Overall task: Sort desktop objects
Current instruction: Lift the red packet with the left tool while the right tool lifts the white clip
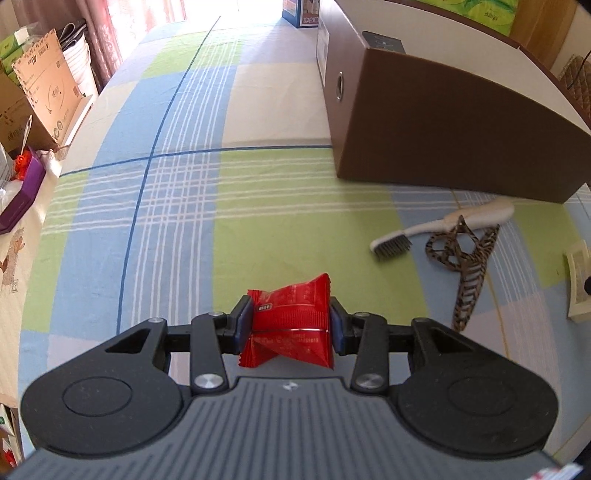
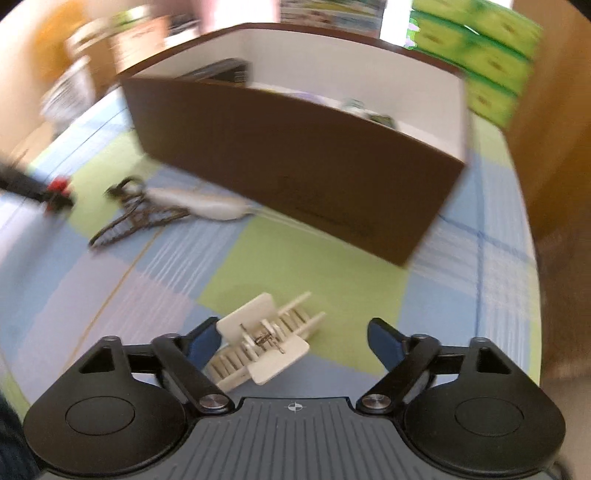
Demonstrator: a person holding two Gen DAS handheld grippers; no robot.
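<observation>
My left gripper (image 1: 291, 325) is shut on a red snack packet (image 1: 290, 323), held above the checked tablecloth. Ahead to the right lie a white toothbrush (image 1: 443, 225) and a brown patterned hair claw (image 1: 467, 266), near a brown box (image 1: 443, 140). In the blurred right wrist view my right gripper (image 2: 295, 341) is open over a cream hair claw (image 2: 264, 341) lying on the cloth, close to the left finger. The brown box (image 2: 295, 166) stands beyond, open-topped with white inside and some items. The toothbrush (image 2: 207, 203) and patterned claw (image 2: 136, 218) lie to its left.
Cardboard boxes (image 1: 40, 96) and a purple tray (image 1: 22, 195) crowd the left table edge. A blue carton (image 1: 299, 13) stands far back. Green cartons (image 2: 487, 55) are stacked behind the brown box. A cream claw (image 1: 578, 284) sits at the right edge.
</observation>
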